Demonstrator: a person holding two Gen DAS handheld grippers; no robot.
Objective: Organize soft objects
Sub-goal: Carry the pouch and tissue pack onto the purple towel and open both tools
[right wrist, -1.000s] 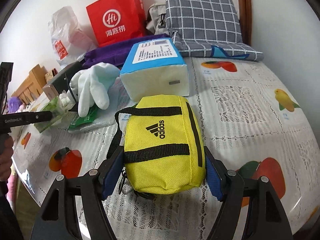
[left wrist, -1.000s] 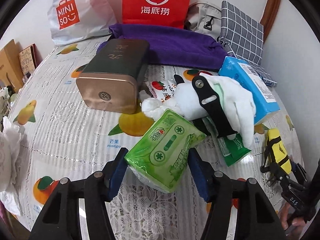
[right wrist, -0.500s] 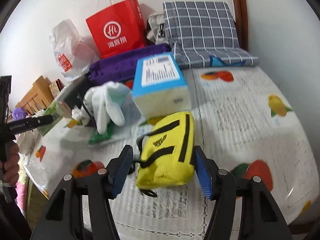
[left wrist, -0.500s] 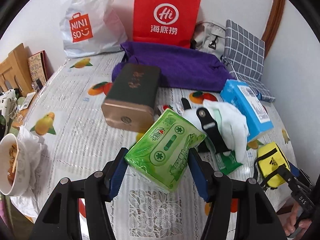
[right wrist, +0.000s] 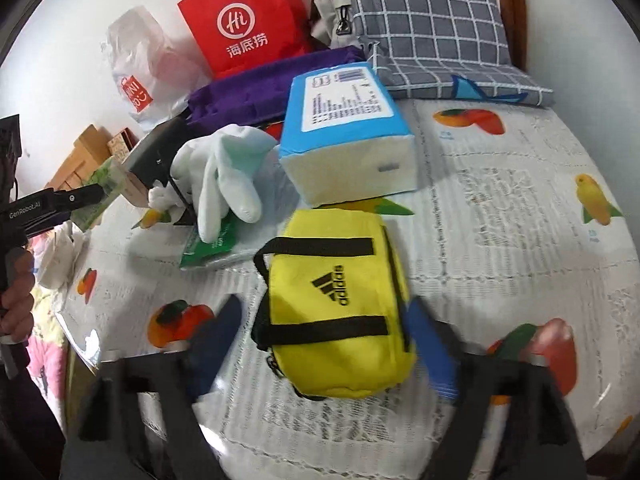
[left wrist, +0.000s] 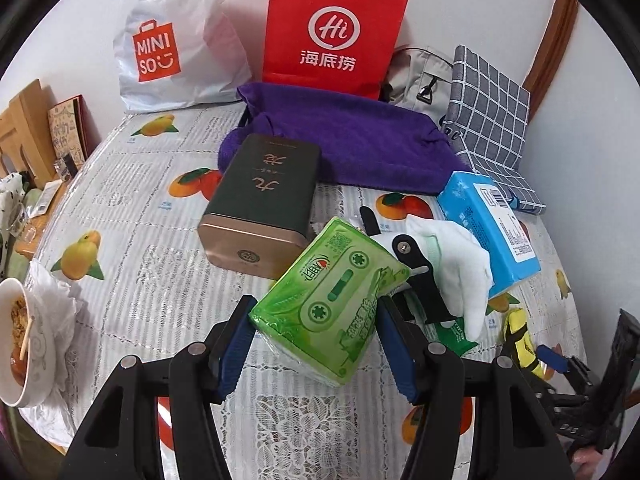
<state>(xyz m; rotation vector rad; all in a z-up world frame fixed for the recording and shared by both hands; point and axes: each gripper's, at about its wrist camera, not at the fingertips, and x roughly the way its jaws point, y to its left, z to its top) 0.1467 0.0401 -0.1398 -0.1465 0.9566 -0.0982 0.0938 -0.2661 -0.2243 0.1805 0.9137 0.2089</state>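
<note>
The right gripper [right wrist: 324, 344] has just been opening: its blue pads, pressed on the yellow pouch [right wrist: 340, 312] a moment ago, now stand clear of both its sides, and the pouch lies flat on the tablecloth [right wrist: 520, 208] rather than tilted. The green tissue pack [left wrist: 328, 308], clamped in the left gripper [left wrist: 316, 344], now hangs higher above the table.

Each camera sits just behind its own claw, looking steeply down along the fingers onto the surface [left wrist: 132, 280] from close by. Both face the back wall and share the red paper bag [left wrist: 336, 32], purple towel [right wrist: 260, 88] and white glove [left wrist: 460, 264]
</note>
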